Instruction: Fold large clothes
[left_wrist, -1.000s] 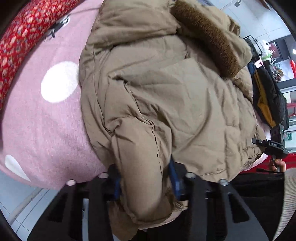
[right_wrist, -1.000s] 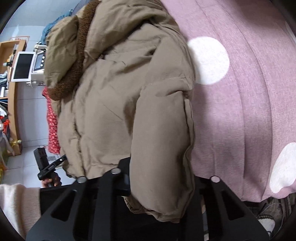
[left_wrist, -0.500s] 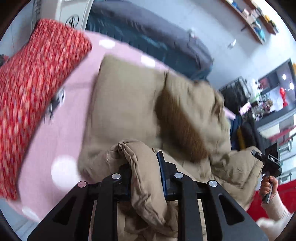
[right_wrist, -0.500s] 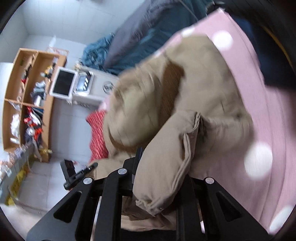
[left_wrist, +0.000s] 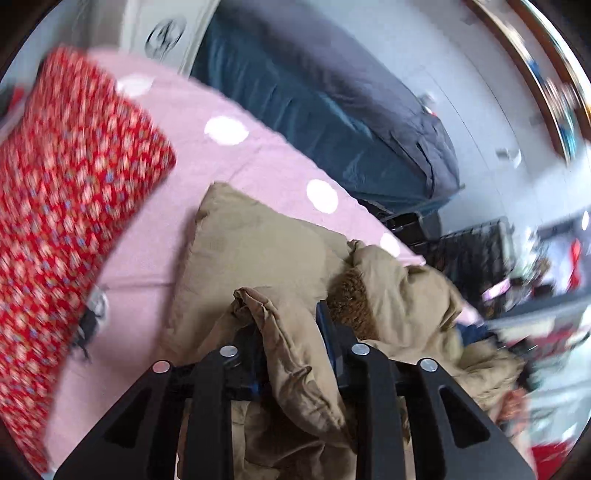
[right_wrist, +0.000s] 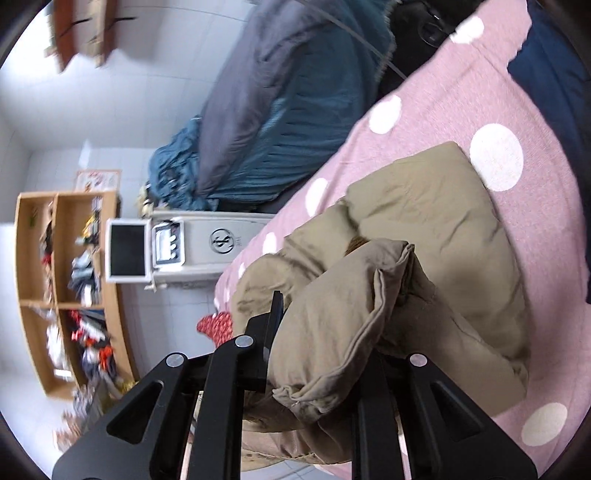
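- I see the tan coat (left_wrist: 258, 240) lying on the pink dotted bed cover (left_wrist: 229, 162), most of it spread flat ahead of both grippers, its brown fleece collar (left_wrist: 351, 299) bunched near the middle.
- My left gripper (left_wrist: 288, 332) has a thick fold of the coat running up between its fingers (left_wrist: 332, 332); the cloth fills the gap and spills over the near side. The jaws are opening a little, yet the pads still press on the fold.
- My right gripper (right_wrist: 325, 325) is clamped on another padded fold, a hemmed edge of the coat. The left finger (right_wrist: 275, 314) shows beside the cloth; the other is hidden under it.
- In both views the held folds stand raised above the rest of the coat, which stays down on the cover.
- A red patterned cushion (left_wrist: 62, 206) lies on the cover to the left of the coat, apart from it.
- A blue-grey quilt (left_wrist: 332, 110) is heaped beyond the far edge of the bed.
- The left view is blurred at its edges, so I cannot make out the clutter at the right.
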